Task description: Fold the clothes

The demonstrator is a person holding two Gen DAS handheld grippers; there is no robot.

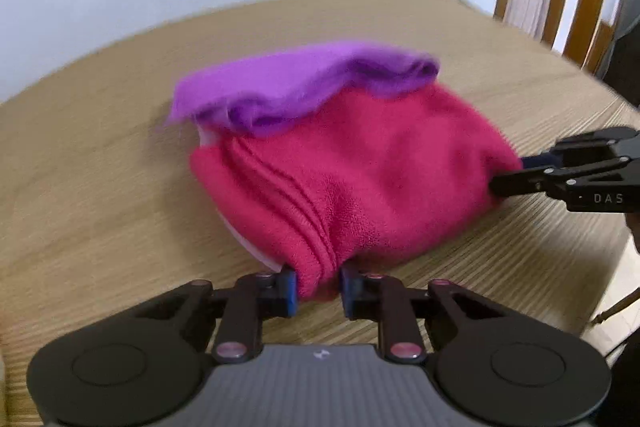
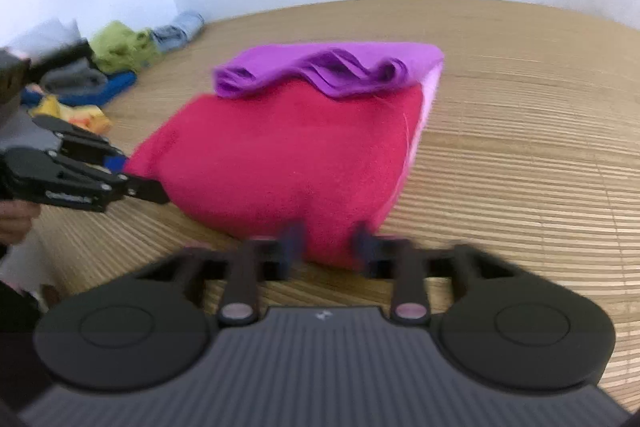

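Surface: ribbed tan wooden counter (image 1: 120, 187).
Cloth: soft, light pink fleece garment (image 1: 360, 163), purple fleece cloth (image 1: 304, 79) on top.
Hold: left gripper (image 1: 319, 287) and right gripper (image 2: 326, 247) fingers pinch its near corners.

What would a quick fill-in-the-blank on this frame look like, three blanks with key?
1. Both grippers pinch the ____ cloth.
2. A ____ cloth lies on top of it.
3. The left gripper and right gripper each hold a ____ of the cloth.

Key: pink; purple; corner
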